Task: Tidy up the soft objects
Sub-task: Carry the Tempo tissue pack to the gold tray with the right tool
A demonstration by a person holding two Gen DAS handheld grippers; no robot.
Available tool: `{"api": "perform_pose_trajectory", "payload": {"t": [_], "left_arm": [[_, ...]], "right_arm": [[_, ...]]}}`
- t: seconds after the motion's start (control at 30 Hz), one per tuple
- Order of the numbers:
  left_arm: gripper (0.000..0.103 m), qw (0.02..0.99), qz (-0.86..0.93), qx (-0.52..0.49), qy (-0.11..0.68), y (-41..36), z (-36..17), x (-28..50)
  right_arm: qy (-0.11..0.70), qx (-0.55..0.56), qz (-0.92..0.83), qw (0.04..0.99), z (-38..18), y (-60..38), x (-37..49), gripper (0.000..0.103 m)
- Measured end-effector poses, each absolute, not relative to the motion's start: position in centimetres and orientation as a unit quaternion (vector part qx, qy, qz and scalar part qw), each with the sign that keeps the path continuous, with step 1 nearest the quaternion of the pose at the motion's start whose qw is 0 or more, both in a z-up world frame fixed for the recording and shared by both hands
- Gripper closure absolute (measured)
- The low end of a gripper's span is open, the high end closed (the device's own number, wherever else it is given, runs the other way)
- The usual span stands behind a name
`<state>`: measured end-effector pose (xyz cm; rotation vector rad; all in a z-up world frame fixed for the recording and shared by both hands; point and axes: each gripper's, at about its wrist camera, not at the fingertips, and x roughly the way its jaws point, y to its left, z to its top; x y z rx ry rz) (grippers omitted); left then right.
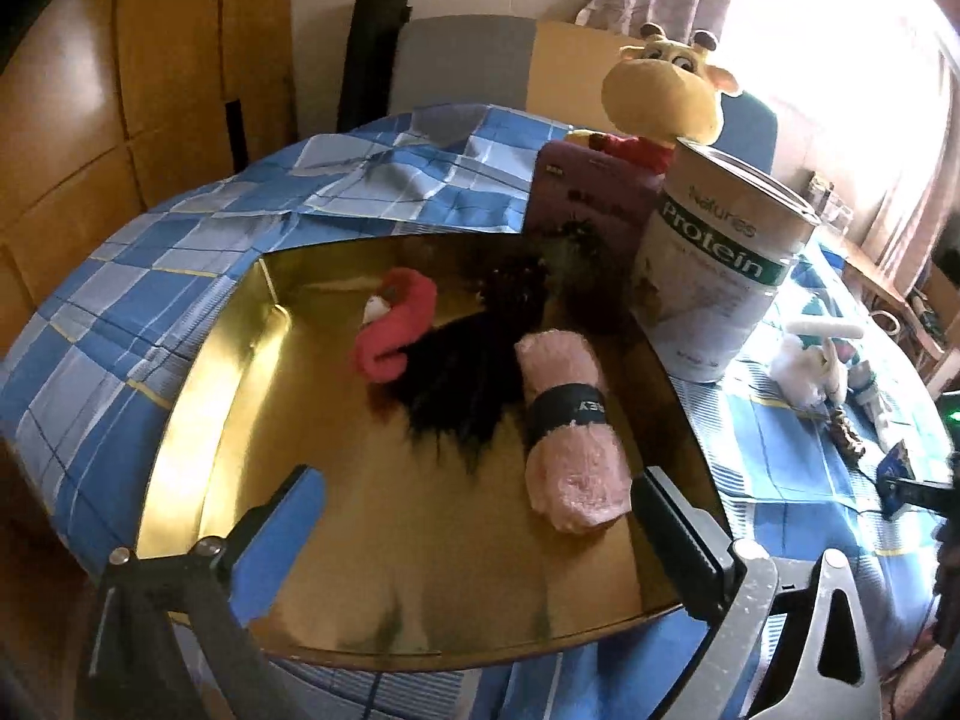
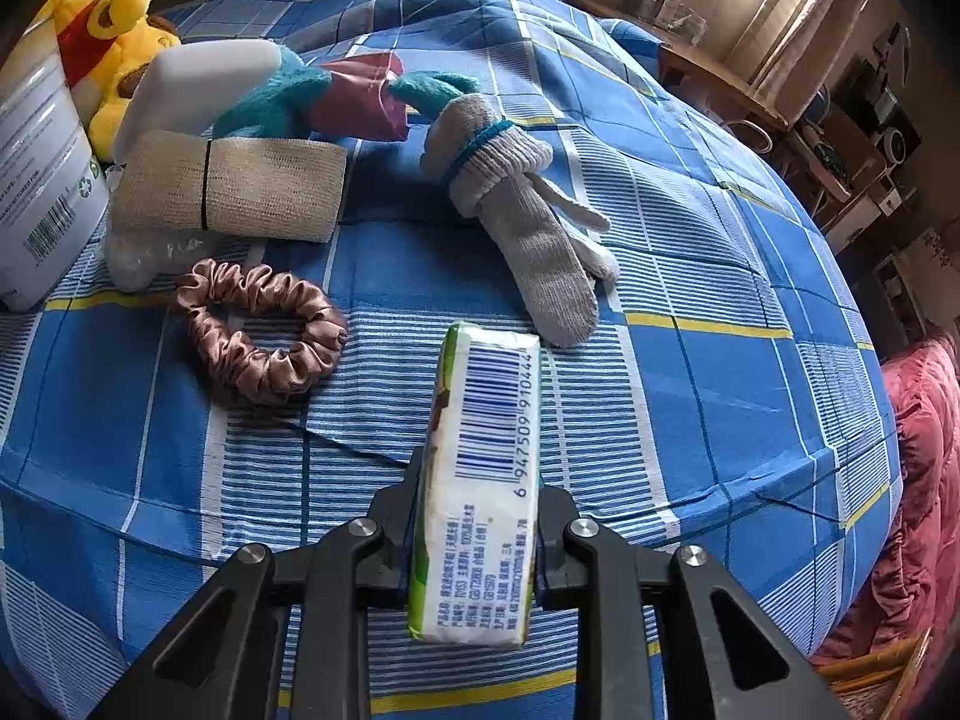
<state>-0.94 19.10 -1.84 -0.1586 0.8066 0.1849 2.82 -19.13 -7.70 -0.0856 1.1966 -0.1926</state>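
- A white plastic-wrapped tissue pack with a blue barcode is clamped between the jaws of the right gripper, held above the blue checked cloth covering the bench.
- The left gripper is spread wide and empty over the shiny gold tray, where a rolled pink towel with a black band, a red rolled sock and a black furry item are gathered.
- The carrying step appears to be in hand; next, the pack likely needs moving to the tray and releasing on bare gold.
- A brown satin scrunchie and a grey knitted glove are left lying on the cloth.
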Motion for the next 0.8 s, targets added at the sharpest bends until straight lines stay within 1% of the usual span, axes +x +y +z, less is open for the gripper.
{"api": "perform_pose_trajectory", "payload": {"t": [0.3, 0.4, 0.53, 0.63, 0.8], "left_arm": [[0.0, 0.915, 0.103, -0.076, 0.382, 19.5, -1.9, -1.4], [0.0, 0.92, 0.108, -0.075, 0.368, 19.8, -1.6, -1.8], [0.0, 0.923, 0.112, -0.086, 0.358, 20.7, -1.1, -2.2], [0.0, 0.92, 0.12, -0.098, 0.361, 21.6, -1.3, -2.3], [0.0, 0.922, 0.126, -0.099, 0.352, 22.8, -0.9, -2.9]], "right_arm": [[0.562, -0.046, -0.087, 0.821, -7.9, -18.8, 2.8, 0.078], [0.559, -0.057, -0.088, 0.822, -7.9, -18.5, 2.8, 0.078], [0.555, -0.037, -0.059, 0.829, -6.9, -17.4, 2.5, 0.078], [0.537, -0.048, -0.036, 0.841, -5.6, -15.5, 2.2, 0.078], [0.553, 0.006, -0.079, 0.829, -4.8, -17.8, 4.2, 0.078]]}}
